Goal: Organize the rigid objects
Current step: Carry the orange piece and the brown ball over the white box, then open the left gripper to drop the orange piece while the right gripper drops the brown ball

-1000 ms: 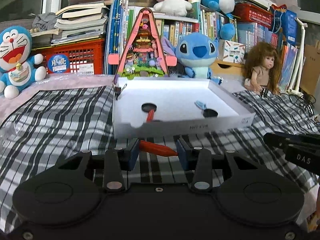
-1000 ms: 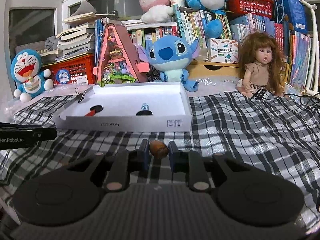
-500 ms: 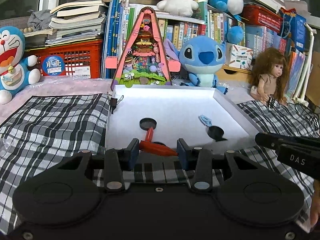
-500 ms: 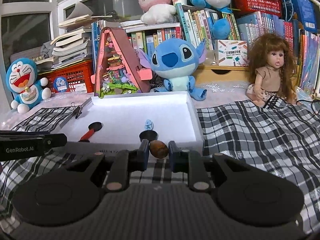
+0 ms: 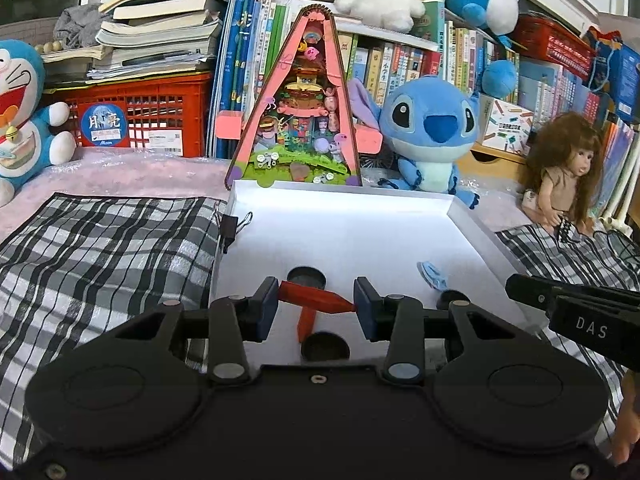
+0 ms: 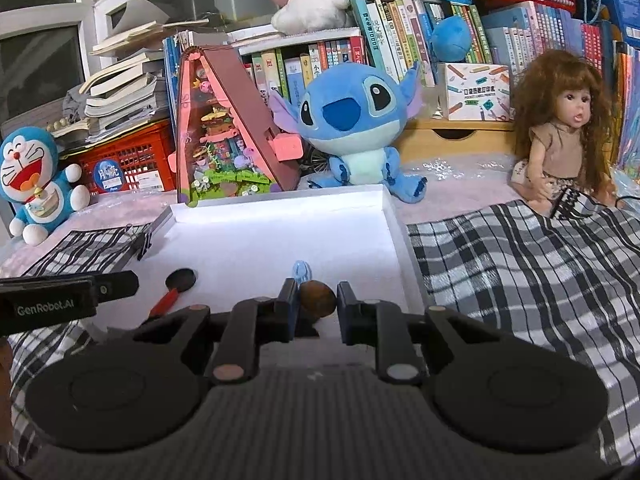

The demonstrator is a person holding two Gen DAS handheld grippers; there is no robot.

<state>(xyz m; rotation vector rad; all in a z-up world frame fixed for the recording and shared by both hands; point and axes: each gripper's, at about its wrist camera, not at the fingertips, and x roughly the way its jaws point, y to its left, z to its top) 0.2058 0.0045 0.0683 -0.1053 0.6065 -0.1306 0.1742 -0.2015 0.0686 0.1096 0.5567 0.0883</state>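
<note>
My left gripper [image 5: 315, 303] is shut on a red pointed stick [image 5: 314, 299], held crosswise above the near part of a white shallow box [image 5: 344, 228]. My right gripper [image 6: 316, 300] is shut on a brown oval nut-like piece [image 6: 318, 300], held over the box's [image 6: 280, 236] near right part. In the box lie a red-handled tool with a black round head [image 6: 176, 286], another black disc [image 5: 325, 346], and a small light-blue clip [image 6: 301, 270].
The box sits on a black-and-white plaid cloth [image 5: 100, 248]. A binder clip [image 5: 232, 226] grips the box's left rim. Behind stand a pink triangular toy house [image 5: 298, 120], a Stitch plush [image 5: 428, 132], a Doraemon plush [image 5: 20, 120], a doll [image 6: 560, 136], a red crate and bookshelves.
Both grippers have moved forward from in front of the box to over its near part, each still holding its object. The box now fills more of both views.
</note>
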